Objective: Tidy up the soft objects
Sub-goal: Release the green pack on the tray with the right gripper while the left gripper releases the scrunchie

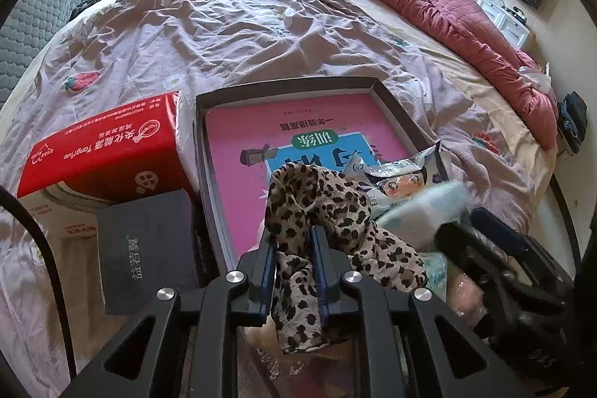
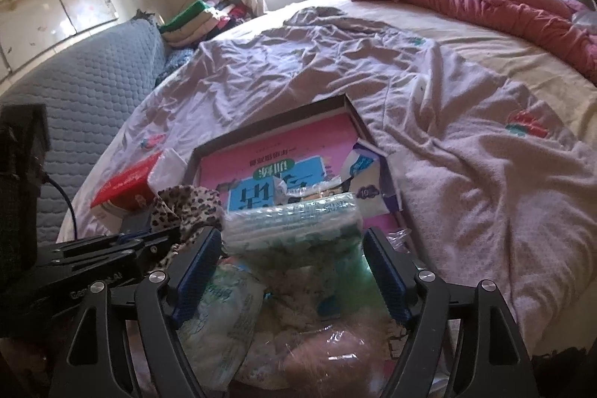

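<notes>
A leopard-print cloth (image 1: 317, 204) stands bunched between the narrow jaws of my left gripper (image 1: 294, 234) and fills the gap; its loose end drapes over the right finger and hangs below. The same cloth (image 2: 194, 204) shows at the left of the right wrist view, beside the left gripper (image 2: 149, 241). My right gripper (image 2: 291, 237) stands wide around a clear-wrapped white and green tissue pack (image 2: 294, 222), with slim gaps at both pads. That pack (image 1: 421, 204) looks blurred in the left wrist view, next to the right gripper (image 1: 485, 248).
A shallow dark box (image 1: 283, 86) holds a pink book (image 1: 261, 144) and snack packets (image 1: 391, 174). A red carton (image 1: 104, 148) and a dark grey pouch (image 1: 149, 241) lie to its left. More plastic-wrapped soft items (image 2: 224, 316) pile under the grippers. A red quilt (image 1: 466, 17) lies on the rumpled bed.
</notes>
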